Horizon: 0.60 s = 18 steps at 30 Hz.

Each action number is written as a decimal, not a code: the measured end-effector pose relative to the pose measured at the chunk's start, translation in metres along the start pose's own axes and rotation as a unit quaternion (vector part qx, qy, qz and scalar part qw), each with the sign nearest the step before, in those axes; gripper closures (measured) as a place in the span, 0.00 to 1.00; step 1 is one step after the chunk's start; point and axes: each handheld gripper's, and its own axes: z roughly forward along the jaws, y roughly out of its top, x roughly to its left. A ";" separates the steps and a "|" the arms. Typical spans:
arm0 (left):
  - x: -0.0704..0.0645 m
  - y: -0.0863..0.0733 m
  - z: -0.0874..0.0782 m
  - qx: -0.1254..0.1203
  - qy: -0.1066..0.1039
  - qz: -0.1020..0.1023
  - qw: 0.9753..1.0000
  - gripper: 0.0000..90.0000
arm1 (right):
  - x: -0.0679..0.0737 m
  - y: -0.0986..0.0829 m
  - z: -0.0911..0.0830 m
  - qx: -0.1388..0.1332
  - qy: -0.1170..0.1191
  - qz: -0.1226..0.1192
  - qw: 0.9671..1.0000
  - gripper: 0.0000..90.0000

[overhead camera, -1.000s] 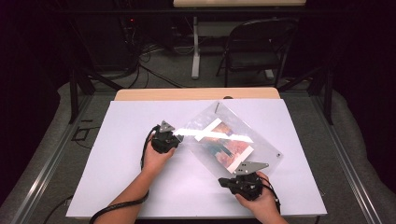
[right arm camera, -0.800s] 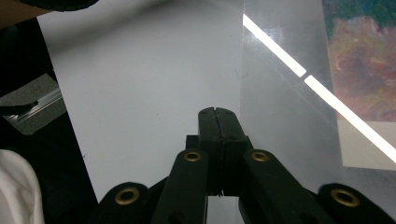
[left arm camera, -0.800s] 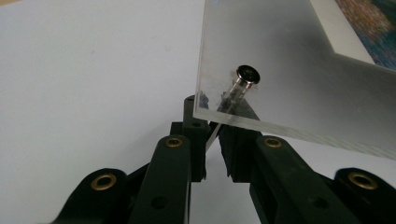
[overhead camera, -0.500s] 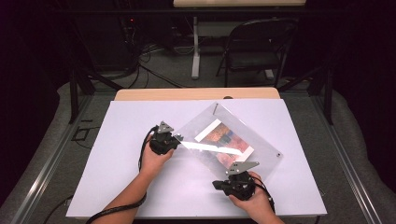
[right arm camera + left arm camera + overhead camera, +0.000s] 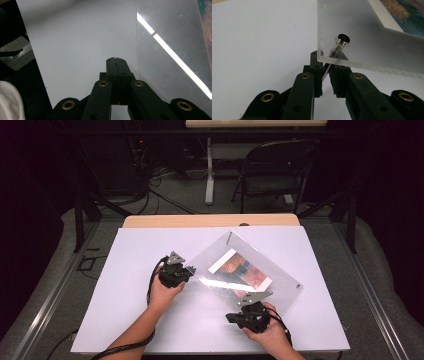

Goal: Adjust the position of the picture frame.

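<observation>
A clear acrylic picture frame [image 5: 220, 285] lies cornerwise on the white table [image 5: 140, 320], with a colourful print [image 5: 242, 270] inside it. My left gripper [image 5: 192, 270] is shut on the frame's left corner. In the left gripper view the pads pinch a thin clear sheet [image 5: 325, 72] just below a metal standoff screw [image 5: 343, 38]. My right gripper [image 5: 234, 316] sits by the frame's near edge. Its jaws [image 5: 115, 60] are shut on nothing over bare table, and the frame's edge [image 5: 137, 50] runs just to their right.
A wooden table edge [image 5: 210, 221] borders the white top at the back. Behind it a dark folding chair [image 5: 277, 170] and cables stand on the floor. Bare white surface [image 5: 130, 270] stretches left of the frame.
My right gripper has slid a little to the left along the frame's near edge. The frame has shifted slightly, and the glare on it has moved. The left gripper has barely moved.
</observation>
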 end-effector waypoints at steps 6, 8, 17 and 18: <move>-0.001 -0.003 -0.002 -0.005 -0.003 -0.001 1.000 0.90 | 0.003 0.000 0.000 0.007 -0.010 -0.009 1.000 1.00; -0.002 -0.005 -0.003 -0.007 -0.004 0.002 1.000 0.90 | 0.005 0.000 0.000 0.012 -0.020 -0.022 0.999 1.00; -0.006 -0.014 -0.013 -0.012 -0.011 0.011 1.000 0.91 | -0.001 0.000 -0.003 0.014 -0.040 -0.013 0.999 1.00; -0.007 -0.015 -0.014 -0.013 -0.011 0.012 1.000 0.91 | -0.004 0.000 -0.005 0.015 -0.037 -0.008 0.999 1.00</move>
